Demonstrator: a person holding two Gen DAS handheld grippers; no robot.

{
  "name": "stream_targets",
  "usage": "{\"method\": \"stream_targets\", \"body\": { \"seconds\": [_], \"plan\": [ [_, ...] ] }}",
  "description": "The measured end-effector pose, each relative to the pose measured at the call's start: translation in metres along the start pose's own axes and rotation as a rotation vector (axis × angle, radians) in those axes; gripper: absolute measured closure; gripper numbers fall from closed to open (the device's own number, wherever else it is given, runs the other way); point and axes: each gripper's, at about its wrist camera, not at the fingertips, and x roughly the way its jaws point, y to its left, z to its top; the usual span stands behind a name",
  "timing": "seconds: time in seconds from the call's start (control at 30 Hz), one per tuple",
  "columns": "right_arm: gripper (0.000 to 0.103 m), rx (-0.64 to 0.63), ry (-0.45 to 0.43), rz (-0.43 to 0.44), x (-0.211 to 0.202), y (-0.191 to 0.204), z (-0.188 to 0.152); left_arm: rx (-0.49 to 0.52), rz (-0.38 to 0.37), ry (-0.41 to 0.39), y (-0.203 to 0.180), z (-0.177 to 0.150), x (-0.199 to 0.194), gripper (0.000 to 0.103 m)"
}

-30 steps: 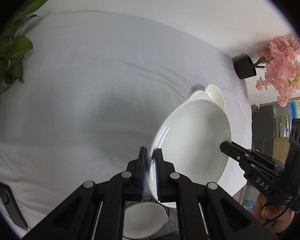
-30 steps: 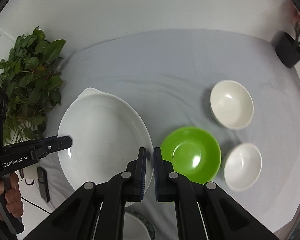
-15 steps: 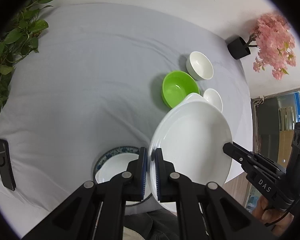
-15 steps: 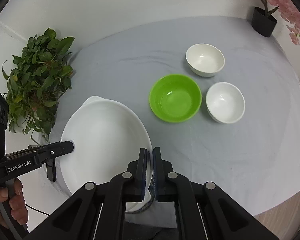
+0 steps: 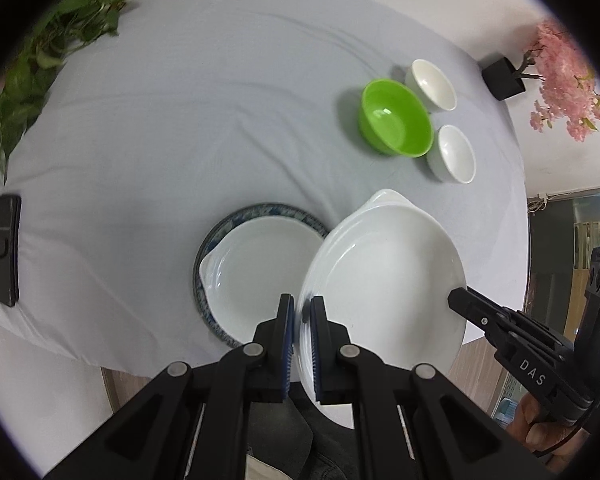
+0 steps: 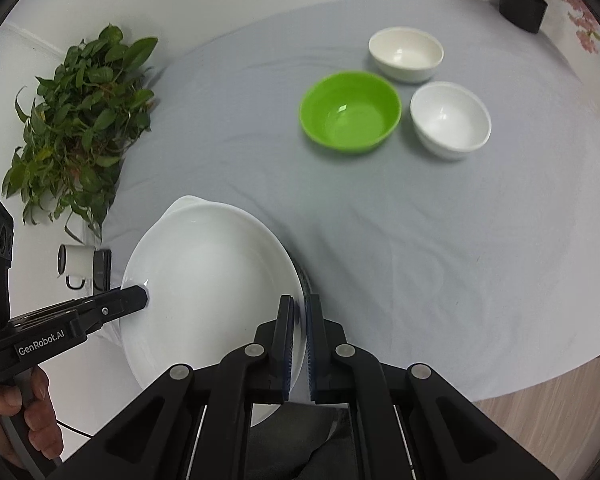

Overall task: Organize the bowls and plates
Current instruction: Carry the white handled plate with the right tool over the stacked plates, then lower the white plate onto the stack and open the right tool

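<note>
both grippers clamp opposite rims of a white plate [image 5: 384, 280], left gripper [image 5: 300, 344] and right gripper [image 6: 298, 344], holding it above the table, just beside a plate stack [image 5: 256, 268]. uneven lowering could tilt it, so it slips or knocks the stack.

A dining corner, home or staged room: ahead of the grippers a round table [image 6: 480, 240] under a grey cloth carries bowls [image 6: 350, 114] and plates [image 5: 256, 268]; a leafy plant [image 6: 80, 120] and potted pink blossoms [image 5: 560, 80] flank it (glass-fronted room beyond, far right).
</note>
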Motion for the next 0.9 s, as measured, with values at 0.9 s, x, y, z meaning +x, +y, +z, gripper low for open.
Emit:
{"method": "stream_targets", "body": {
  "seconds": [0.9],
  "plan": [
    [0.099, 0.187, 0.051, -0.076, 0.155, 0.011, -0.027, 0.070, -0.011, 0.112, 0.085, 0.022, 0.097, 0.096]
  ]
}}
